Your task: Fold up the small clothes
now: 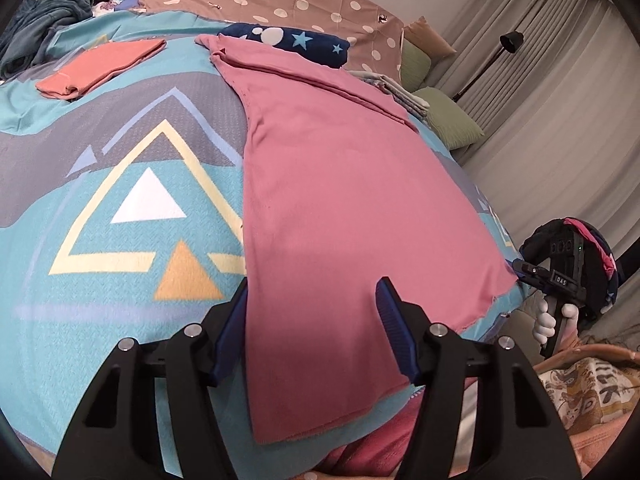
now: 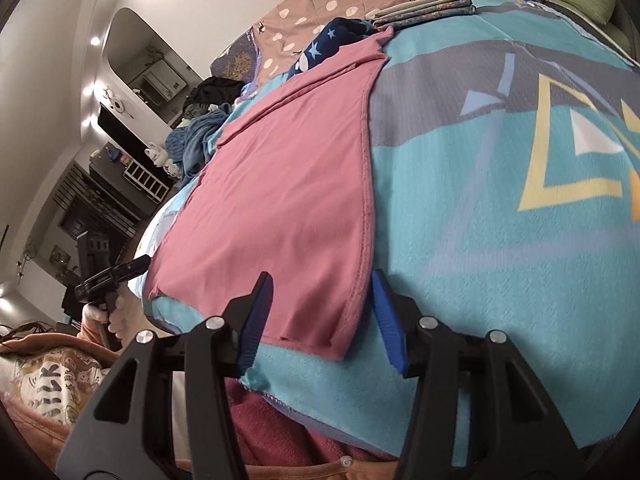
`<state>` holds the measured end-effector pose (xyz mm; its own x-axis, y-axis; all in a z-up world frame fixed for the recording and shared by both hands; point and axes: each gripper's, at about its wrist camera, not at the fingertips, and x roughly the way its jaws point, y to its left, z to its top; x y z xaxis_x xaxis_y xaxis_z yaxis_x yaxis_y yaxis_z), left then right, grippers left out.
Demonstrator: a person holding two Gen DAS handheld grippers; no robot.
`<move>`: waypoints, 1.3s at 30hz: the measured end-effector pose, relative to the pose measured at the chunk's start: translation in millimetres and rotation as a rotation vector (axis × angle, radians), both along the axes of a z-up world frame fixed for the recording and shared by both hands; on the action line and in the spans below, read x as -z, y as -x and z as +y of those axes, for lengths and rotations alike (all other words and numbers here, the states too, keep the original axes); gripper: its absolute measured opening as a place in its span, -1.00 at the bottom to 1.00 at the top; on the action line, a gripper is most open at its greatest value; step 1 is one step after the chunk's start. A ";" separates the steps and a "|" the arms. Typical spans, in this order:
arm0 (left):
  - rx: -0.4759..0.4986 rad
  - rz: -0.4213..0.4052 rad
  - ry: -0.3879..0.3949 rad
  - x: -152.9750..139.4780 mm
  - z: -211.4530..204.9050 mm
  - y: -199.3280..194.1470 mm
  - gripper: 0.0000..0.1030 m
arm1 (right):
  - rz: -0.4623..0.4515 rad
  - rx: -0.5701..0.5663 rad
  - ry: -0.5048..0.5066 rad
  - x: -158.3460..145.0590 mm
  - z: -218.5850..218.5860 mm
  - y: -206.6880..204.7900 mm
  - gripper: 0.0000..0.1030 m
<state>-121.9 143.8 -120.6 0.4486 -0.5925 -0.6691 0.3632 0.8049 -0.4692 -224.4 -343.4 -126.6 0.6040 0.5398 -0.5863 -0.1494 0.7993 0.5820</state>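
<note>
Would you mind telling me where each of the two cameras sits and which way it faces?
Left wrist view: on the left gripper, looking forward and down along its open fingers over the near edge of the pink garment on the blanket; the right gripper and gloved hand show at right.
Right wrist view: on the right gripper, looking along its open fingers at the garment's other near corner; the left gripper shows at left.
Shared: pink garment, blanket, navy star cloth, each other's gripper.
</note>
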 end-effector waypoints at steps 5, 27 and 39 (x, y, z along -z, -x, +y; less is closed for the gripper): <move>-0.001 0.010 0.052 7.2 -2.1 -18.6 -0.17 | 0.006 -0.055 -0.126 6.7 4.7 -24.5 -0.10; -0.028 -0.301 0.495 -129.5 22.2 62.9 -0.97 | -0.475 0.099 -0.427 -125.8 -52.3 85.3 -0.94; -0.090 -0.238 0.489 -119.4 18.8 24.8 -0.97 | -0.434 0.106 -0.441 -119.3 -49.2 20.2 -0.93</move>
